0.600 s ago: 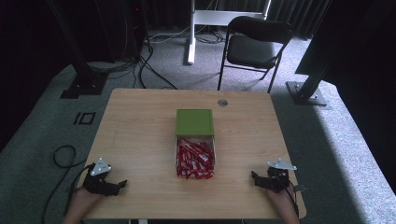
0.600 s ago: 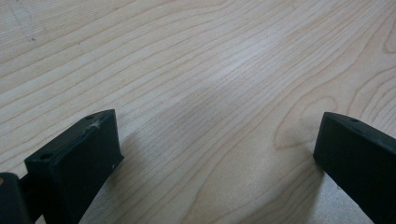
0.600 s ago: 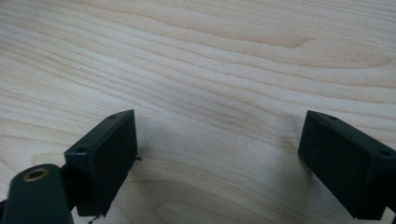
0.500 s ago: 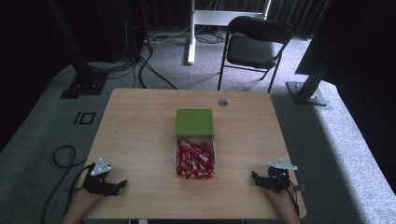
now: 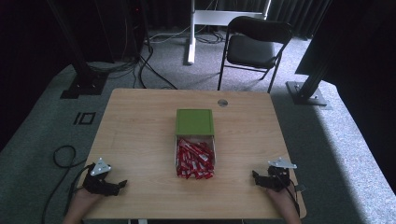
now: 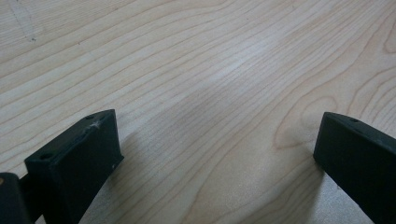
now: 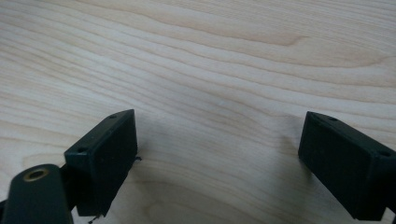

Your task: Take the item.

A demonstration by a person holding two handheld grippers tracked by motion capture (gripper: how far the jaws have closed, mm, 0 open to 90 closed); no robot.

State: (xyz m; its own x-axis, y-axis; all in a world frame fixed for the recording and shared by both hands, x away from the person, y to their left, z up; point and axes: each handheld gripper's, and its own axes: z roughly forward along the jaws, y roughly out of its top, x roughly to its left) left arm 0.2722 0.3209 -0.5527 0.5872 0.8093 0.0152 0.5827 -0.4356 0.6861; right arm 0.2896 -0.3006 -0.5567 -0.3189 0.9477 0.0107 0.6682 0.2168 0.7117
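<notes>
We are resting both grippers, left gripper and right gripper, jaws spread wide and empty, at seven and five o'clock of the red packets.

A black folding chair stood on the grey carpet, far beyond the right gripper. A looped black cable lay on the floor just outside the left gripper. A round grommet sat in the wooden table, well ahead of both.

Clear tray heaped with red sachets, mid-table, touching green box
</notes>
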